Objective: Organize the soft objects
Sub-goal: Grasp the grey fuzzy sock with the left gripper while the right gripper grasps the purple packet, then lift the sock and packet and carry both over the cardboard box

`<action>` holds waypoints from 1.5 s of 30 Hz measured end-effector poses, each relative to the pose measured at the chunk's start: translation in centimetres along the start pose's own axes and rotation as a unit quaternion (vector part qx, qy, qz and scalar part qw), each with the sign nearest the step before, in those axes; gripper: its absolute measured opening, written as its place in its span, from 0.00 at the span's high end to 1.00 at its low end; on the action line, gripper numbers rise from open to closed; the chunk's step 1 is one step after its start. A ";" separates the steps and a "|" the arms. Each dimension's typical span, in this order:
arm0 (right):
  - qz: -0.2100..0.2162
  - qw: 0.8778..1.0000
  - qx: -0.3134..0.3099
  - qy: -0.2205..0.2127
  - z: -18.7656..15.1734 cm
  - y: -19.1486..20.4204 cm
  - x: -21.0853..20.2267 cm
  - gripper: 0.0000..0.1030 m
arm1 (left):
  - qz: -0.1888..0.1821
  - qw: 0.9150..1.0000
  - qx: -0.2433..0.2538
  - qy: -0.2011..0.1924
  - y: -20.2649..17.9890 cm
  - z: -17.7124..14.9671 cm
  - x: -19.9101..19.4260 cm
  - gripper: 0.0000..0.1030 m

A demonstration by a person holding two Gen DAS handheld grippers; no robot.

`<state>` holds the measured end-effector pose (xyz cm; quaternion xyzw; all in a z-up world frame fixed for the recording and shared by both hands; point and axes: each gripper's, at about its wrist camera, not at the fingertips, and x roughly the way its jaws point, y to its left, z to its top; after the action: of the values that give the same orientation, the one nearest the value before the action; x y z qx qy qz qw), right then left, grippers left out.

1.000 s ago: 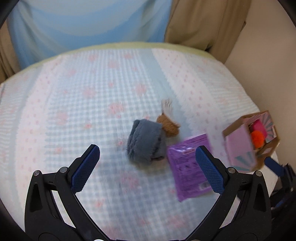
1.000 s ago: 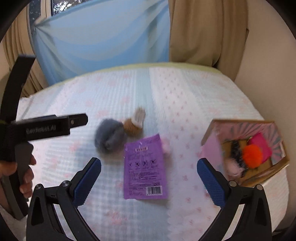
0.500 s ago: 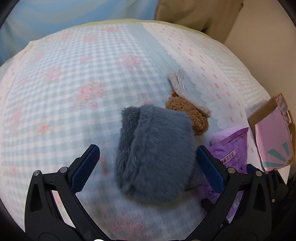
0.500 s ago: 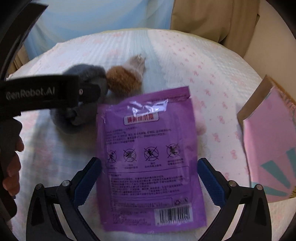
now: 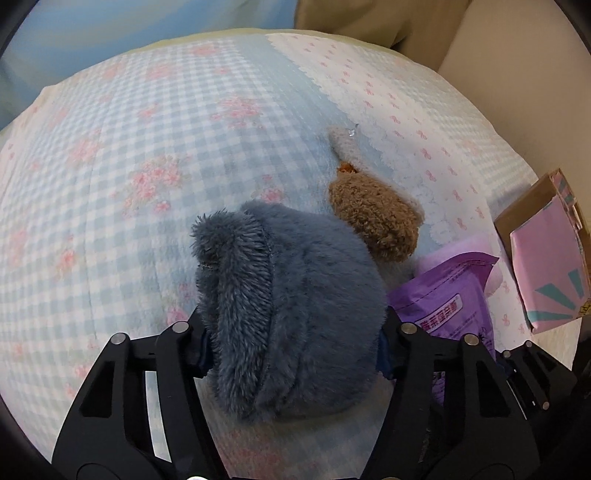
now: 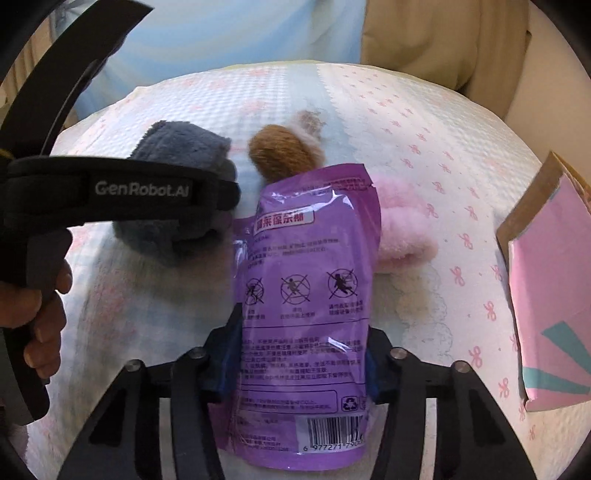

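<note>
My left gripper [image 5: 293, 349] is shut on a grey-blue furry soft item [image 5: 288, 295] on the bed; the same item shows in the right wrist view [image 6: 177, 147], partly behind the left gripper's body [image 6: 110, 192]. My right gripper [image 6: 299, 365] is shut on a purple plastic pouch [image 6: 306, 295], whose top corner shows in the left wrist view [image 5: 450, 295]. A brown fuzzy toy [image 5: 373, 218] lies just beyond the grey item, also in the right wrist view [image 6: 284, 151]. A pink fluffy item [image 6: 402, 229] lies behind the pouch.
A cardboard box with pink lining [image 6: 546, 277] stands at the right edge of the bed, also in the left wrist view [image 5: 543, 251]. The bed has a blue-and-pink checked quilt [image 5: 147, 166]. Curtains [image 6: 443, 33] and a wall lie beyond.
Both grippers moved down and forward onto the bed. The left closed on the grey furry item, the right closed on the purple pouch.
</note>
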<state>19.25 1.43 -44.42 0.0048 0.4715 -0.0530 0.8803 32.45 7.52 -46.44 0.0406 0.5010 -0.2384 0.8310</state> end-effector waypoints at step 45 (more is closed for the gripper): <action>0.050 0.991 0.017 -0.125 11.9 -18.6 -35.3 0.59 | 0.053 0.988 -0.080 -0.123 -19.5 7.3 -32.7 0.46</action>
<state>7.91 -14.67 -7.72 0.0364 0.3561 -0.0174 0.9336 17.34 -0.37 -11.63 -0.0291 0.4099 -0.1566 0.8981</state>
